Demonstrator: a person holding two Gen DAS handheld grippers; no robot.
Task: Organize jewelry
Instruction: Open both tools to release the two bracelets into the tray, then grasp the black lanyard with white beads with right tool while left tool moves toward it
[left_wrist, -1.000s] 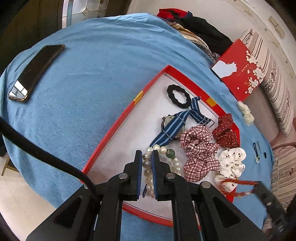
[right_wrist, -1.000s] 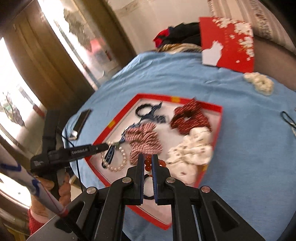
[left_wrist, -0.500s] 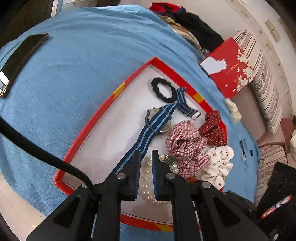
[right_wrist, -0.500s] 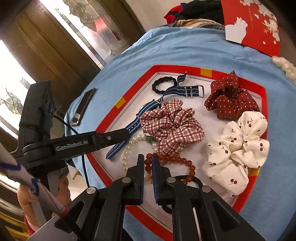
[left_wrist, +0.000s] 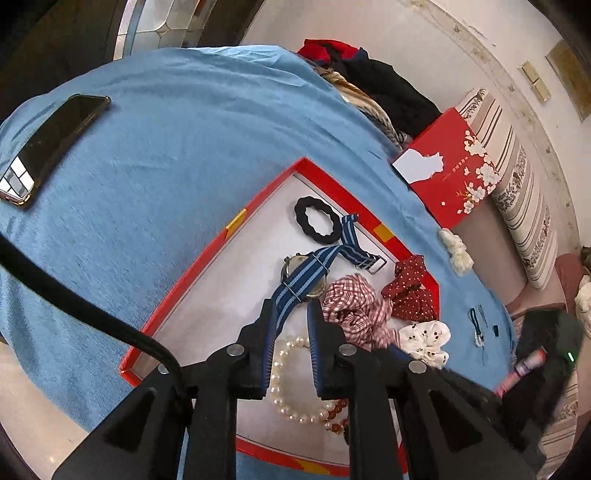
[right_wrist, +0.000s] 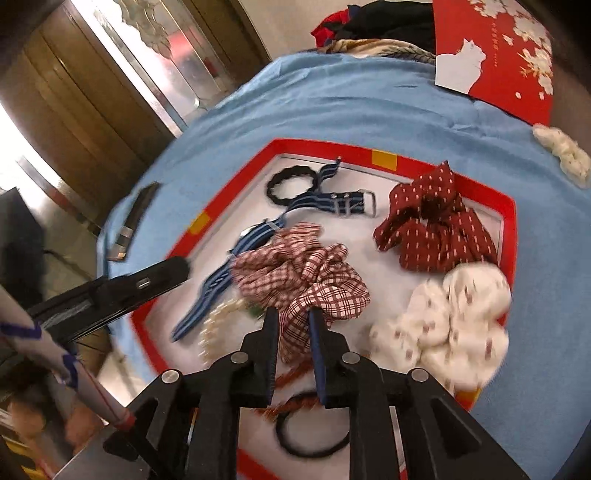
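Note:
A red-rimmed tray (left_wrist: 199, 258) (right_wrist: 236, 192) on the blue cloth holds a striped watch (left_wrist: 303, 277) (right_wrist: 218, 280), a pearl bracelet (left_wrist: 284, 384) (right_wrist: 218, 325), a black hair tie (left_wrist: 316, 221), and plaid (left_wrist: 351, 306) (right_wrist: 303, 273), red dotted (left_wrist: 410, 291) (right_wrist: 432, 229) and white (left_wrist: 424, 339) (right_wrist: 454, 325) scrubchies. My left gripper (left_wrist: 291, 314) is open over the watch strap's end, above the pearls. My right gripper (right_wrist: 291, 317) is open over the plaid scrunchie's near edge. A red bead bracelet (right_wrist: 295, 369) and a black band (right_wrist: 310, 439) lie under it.
A phone (left_wrist: 48, 147) lies on the blue cloth at the far left. A red box lid (left_wrist: 454, 173) and clothes (left_wrist: 369, 85) sit at the back. A cream hair clip (left_wrist: 456, 251) and small dark items (left_wrist: 480, 325) lie right of the tray.
Both grippers have opened from shut. The left gripper has let go of the watch strap, which now lies in the tray. The right gripper moved forward over the plaid scrunchie.

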